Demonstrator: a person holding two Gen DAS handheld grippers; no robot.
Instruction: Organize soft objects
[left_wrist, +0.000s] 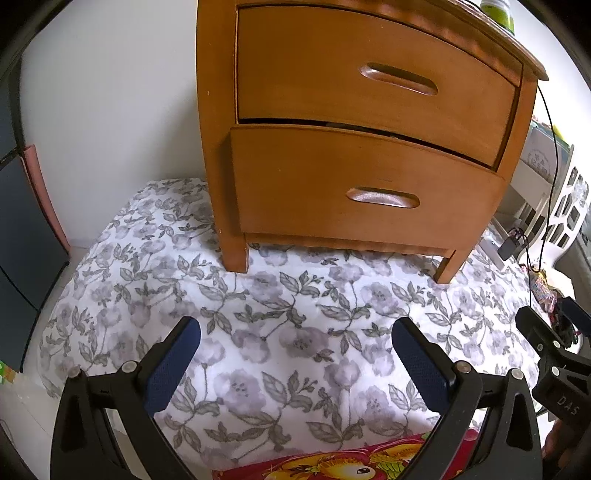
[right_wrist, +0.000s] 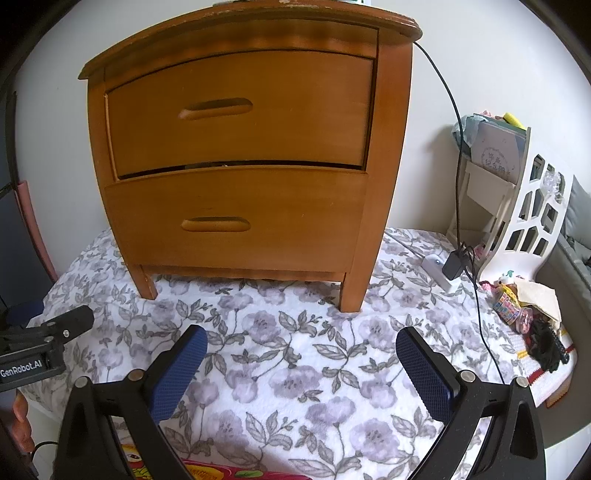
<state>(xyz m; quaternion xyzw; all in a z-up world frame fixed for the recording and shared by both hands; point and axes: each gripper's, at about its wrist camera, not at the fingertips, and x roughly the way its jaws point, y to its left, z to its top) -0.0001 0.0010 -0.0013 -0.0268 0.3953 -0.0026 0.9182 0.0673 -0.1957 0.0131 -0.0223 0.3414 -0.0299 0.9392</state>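
Both my grippers, left and right, hang fully spread and empty; quilt untouched, nightstand at twelve o'clock.

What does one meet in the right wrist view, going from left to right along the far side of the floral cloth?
Wooden two-drawer nightstand → white power strip → black plug adapter → white cut-out organiser rack → pile of colourful small items.

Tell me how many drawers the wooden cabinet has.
2: the upper drawer sits flush; the lower drawer, directly beneath, stands slightly pulled out. No other drawer shows on this front.
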